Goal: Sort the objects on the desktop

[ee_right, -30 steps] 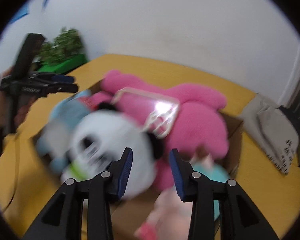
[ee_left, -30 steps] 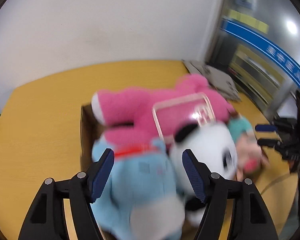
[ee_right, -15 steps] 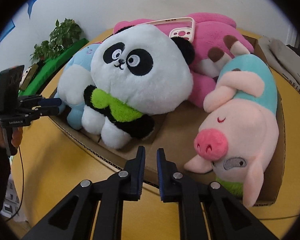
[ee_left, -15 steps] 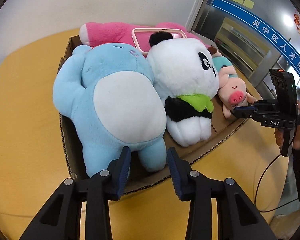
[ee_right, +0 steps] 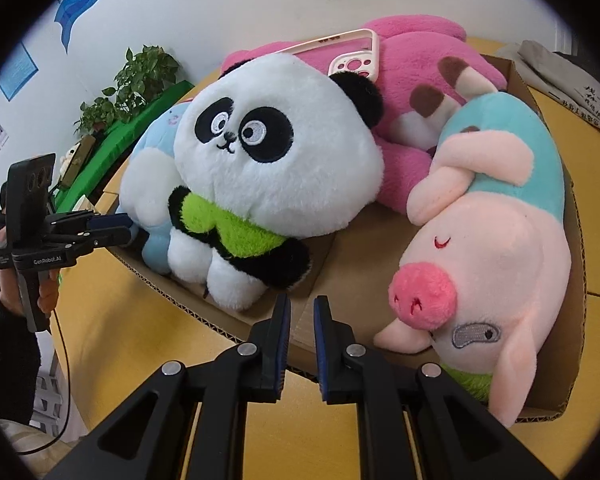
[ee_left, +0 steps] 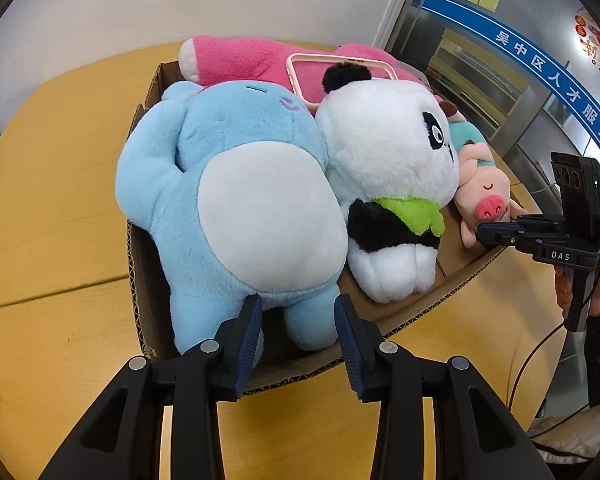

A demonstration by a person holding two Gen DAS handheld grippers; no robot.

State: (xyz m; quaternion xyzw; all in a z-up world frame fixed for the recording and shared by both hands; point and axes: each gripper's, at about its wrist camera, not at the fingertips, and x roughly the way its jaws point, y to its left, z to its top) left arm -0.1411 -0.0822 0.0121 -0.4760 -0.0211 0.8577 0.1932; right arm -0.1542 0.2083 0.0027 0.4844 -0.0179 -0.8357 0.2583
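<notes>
We find the left gripper [ee_left: 298,322] at the near edge of the cardboard box [ee_left: 140,280], its jaws moderately parted and grasping nothing. The blue toy's [ee_left: 240,200] foot lies between the blue pads [ee_left: 249,330] in the left wrist view; whether a pad touches the plush we cannot tell. Seen from the right wrist view, the same gripper [ee_right: 116,228] reaches in level from the left, close beside that toy's foot.

The right gripper [ee_right: 302,318] is nearly closed, a narrow gap remaining between its pads, and it holds nothing. It hangs just above the front wall of the box [ee_right: 572,280], between the panda [ee_right: 276,160] and the pig [ee_right: 488,256]. In the left wrist view its tip [ee_left: 496,232] sits just beside the pig's snout (contact not determinable).

The box rests on the yellow bench [ee_left: 52,184] and carries all the toys. The blue toy lies on its back at the left, pressed against the panda, which wears a green scarf. The pig, in a teal top, lies head-down at the right of the box. A pink toy [ee_right: 412,68] lies across the back, and a pink-rimmed phone case [ee_right: 356,54] rests on top of it, behind the panda's ear. Folded grey cloth [ee_right: 560,80] lies on the bench beyond the box.
</notes>
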